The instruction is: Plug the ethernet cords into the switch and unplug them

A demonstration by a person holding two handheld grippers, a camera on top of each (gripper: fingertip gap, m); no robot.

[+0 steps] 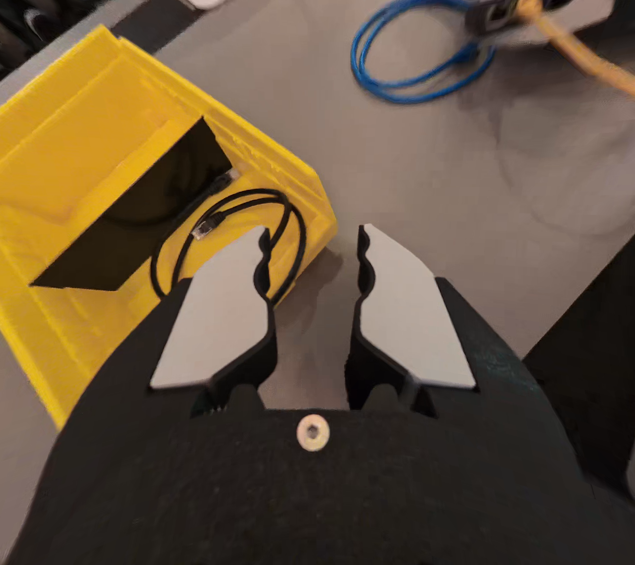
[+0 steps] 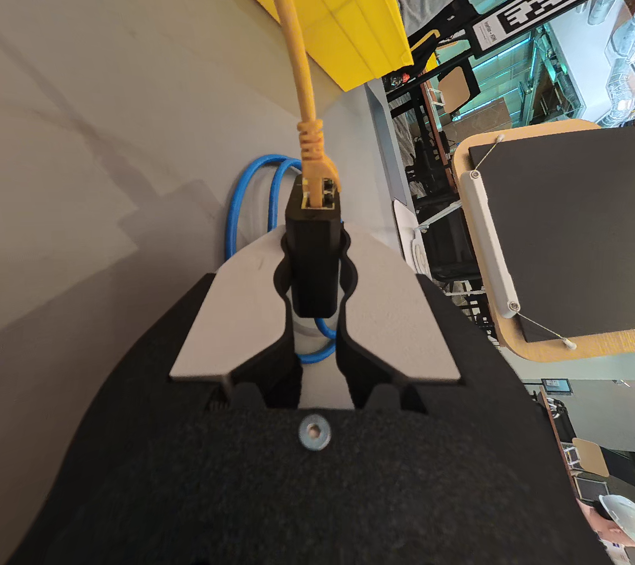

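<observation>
while the right hand-held gripper clamps the switch bearing a yellow cord, the left hand-held gripper gapes empty.

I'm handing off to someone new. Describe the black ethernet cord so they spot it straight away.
Look for the yellow bin at the left of the grey table. The black cord lies coiled loosely inside it, beside a black panel, just beyond the open left gripper. It is the only black cord: the blue cord lies on the table, and the yellow cord is plugged into the switch.

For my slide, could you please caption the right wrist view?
Right gripper holds black switch with yellow cord plugged in.
</observation>
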